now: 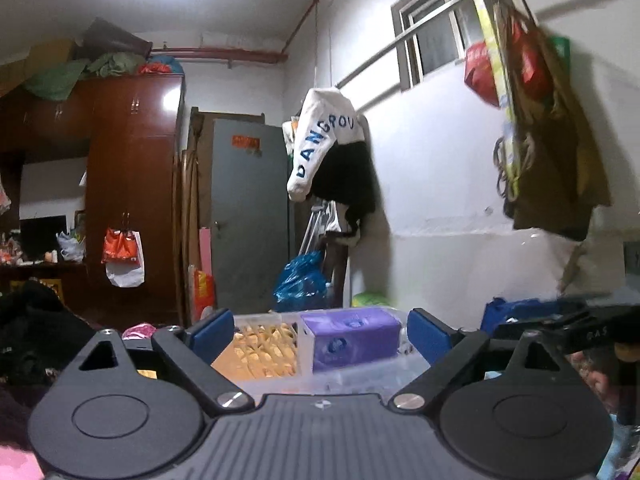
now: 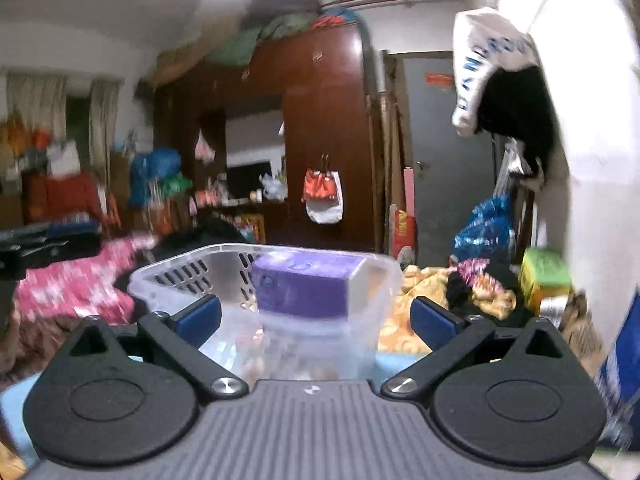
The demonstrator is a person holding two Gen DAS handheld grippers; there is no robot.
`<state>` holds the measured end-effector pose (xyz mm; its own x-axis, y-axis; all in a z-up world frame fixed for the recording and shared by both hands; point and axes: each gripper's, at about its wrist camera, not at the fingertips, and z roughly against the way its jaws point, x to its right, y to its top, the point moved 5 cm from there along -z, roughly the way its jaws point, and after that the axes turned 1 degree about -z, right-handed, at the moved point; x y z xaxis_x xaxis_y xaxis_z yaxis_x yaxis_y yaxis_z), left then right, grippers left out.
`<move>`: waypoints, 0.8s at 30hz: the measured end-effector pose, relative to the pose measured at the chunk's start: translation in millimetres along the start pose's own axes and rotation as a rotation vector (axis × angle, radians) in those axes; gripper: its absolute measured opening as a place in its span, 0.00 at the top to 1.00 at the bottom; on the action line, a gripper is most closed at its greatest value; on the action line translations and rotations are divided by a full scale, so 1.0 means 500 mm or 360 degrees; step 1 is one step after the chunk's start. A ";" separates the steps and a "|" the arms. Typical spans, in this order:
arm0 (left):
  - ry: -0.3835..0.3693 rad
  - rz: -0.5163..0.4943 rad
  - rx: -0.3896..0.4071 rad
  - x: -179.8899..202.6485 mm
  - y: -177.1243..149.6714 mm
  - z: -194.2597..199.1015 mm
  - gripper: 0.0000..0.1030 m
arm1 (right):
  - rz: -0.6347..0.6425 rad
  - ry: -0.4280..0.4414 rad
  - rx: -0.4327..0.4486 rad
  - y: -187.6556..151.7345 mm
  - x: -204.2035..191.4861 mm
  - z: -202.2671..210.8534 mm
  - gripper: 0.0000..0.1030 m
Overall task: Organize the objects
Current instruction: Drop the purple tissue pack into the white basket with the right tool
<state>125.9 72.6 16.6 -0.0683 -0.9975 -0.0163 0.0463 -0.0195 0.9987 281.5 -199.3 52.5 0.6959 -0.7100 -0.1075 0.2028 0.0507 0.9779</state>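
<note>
A clear plastic basket (image 2: 176,276) sits on a bed in front of both grippers; it also shows in the left wrist view (image 1: 280,380). A purple tissue box (image 2: 304,288) lies inside it, also seen from the left wrist (image 1: 352,338). My right gripper (image 2: 316,320) is open and empty, its blue pads either side of the basket's near end. My left gripper (image 1: 320,338) is open and empty, just short of the basket's near wall. The right gripper's body (image 1: 560,328) shows at the right of the left wrist view.
A yellow patterned blanket (image 2: 404,320) lies under and behind the basket. A pink floral cloth (image 2: 80,284) is to the left. A green box (image 2: 544,276) and a blue bag (image 2: 484,228) stand at the right by the white wall. A brown wardrobe (image 2: 320,120) is behind.
</note>
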 end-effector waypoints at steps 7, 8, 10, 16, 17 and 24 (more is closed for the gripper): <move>-0.0069 0.0190 -0.0086 -0.002 -0.092 0.032 0.04 | -0.0238 -0.0043 0.0002 -0.085 0.062 0.047 0.00; -0.0080 0.0192 -0.0115 -0.001 -0.108 0.027 0.04 | -0.0245 -0.0056 -0.0008 -0.084 0.063 0.039 0.00; -0.0089 0.0183 -0.0176 -0.001 -0.136 0.015 0.04 | -0.0250 -0.0071 -0.0043 -0.090 0.058 0.019 0.00; -0.0040 0.0274 -0.0300 -0.023 -0.179 -0.018 0.04 | -0.0099 -0.0105 -0.0092 -0.089 0.027 0.000 0.00; -0.0034 0.0270 -0.0310 -0.024 -0.181 -0.019 0.04 | -0.0076 -0.0113 -0.0101 -0.094 0.028 -0.002 0.00; -0.0054 0.0211 -0.0381 -0.011 -0.196 -0.024 0.04 | -0.0062 -0.0042 -0.0065 -0.105 0.021 0.013 0.00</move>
<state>133.8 79.2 -82.0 -0.0792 -0.9897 0.1194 0.2912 0.0915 0.9523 273.6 -214.1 1.2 0.6684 -0.7305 -0.1401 0.2579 0.0509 0.9648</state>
